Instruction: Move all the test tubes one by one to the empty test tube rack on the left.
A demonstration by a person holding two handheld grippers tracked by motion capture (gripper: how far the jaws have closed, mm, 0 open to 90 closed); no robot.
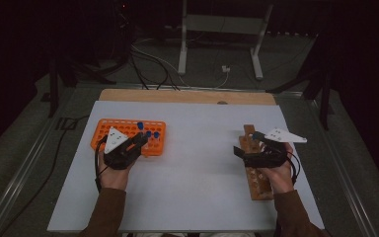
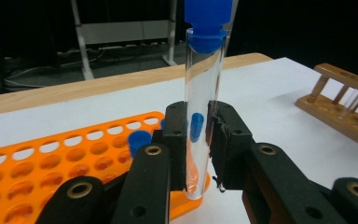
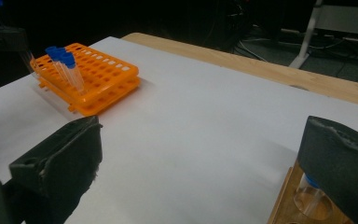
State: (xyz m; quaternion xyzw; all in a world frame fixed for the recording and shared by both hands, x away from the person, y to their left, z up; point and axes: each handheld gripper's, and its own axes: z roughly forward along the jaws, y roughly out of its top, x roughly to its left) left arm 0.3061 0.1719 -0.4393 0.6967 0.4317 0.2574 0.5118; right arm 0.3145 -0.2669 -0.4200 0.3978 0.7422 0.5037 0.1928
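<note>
My left gripper (image 2: 198, 144) is shut on a clear test tube (image 2: 203, 84) with a blue cap. The tube stands upright between the pads, its bottom just off the near corner of the orange rack (image 2: 51, 158). In the high view the left gripper (image 1: 140, 140) is at the rack's (image 1: 108, 129) right front, where other blue-capped tubes (image 1: 152, 134) stand. My right gripper (image 1: 242, 150) hovers open over the wooden rack (image 1: 257, 185). Nothing is between its jaws (image 3: 200, 163). A capped tube (image 3: 313, 198) sits in a hole of the wooden rack (image 3: 284, 205) under the right jaw.
A white sheet (image 1: 197, 163) covers the table, with a wooden strip (image 1: 187, 96) along the far edge. Beyond it are a white stand's legs (image 1: 219, 44) and cables on a dark floor. The orange rack (image 3: 98, 77) and its tubes (image 3: 65, 63) lie far left in the right gripper view.
</note>
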